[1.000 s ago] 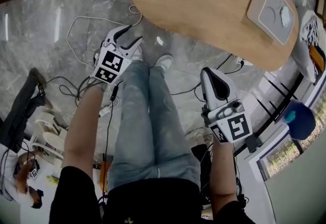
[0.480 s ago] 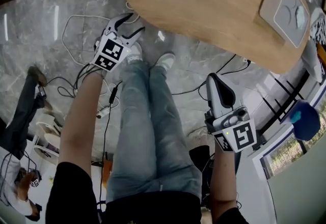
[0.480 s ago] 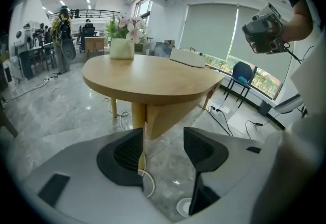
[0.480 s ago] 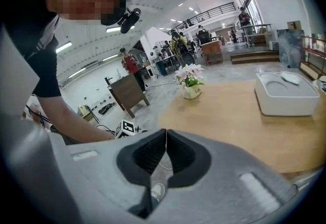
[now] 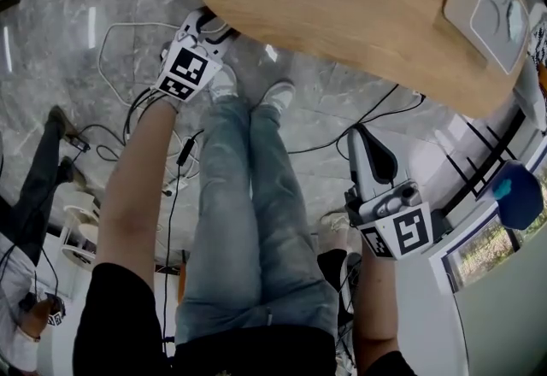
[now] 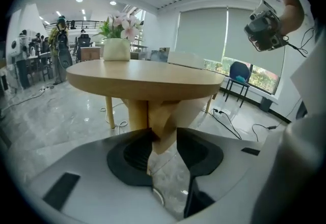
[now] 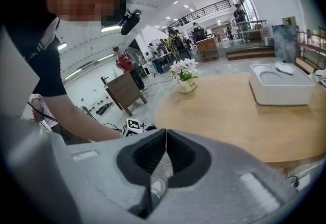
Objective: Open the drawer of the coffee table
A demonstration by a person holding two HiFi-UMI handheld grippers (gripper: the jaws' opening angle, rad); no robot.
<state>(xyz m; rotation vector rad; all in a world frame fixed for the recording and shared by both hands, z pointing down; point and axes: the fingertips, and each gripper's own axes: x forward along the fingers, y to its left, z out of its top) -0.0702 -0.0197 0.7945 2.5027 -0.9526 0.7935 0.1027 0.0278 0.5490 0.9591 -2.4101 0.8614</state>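
The coffee table (image 5: 342, 7) fills the top of the head view. Its drawer is not plainly visible; in the left gripper view only a pale wooden block (image 6: 165, 113) shows under the top, and that may be the drawer's front. The left gripper (image 5: 212, 24) sits at the table's near edge, jaws fairly wide and just now closing in. The block lines up in the gap between them, with no sign the pads press it. The right gripper (image 5: 363, 143) hangs well apart beside the person's leg (image 5: 282, 195), jaws pressed together on nothing.

The likely slip is that the left jaws close on the rim of the top or on fixed framing instead of a pull. Then the tug drags the whole table — shaking the flower pot (image 6: 116, 47) and the white tray (image 5: 487, 11). Loose cables (image 5: 137, 24) on the floor could catch a foot.
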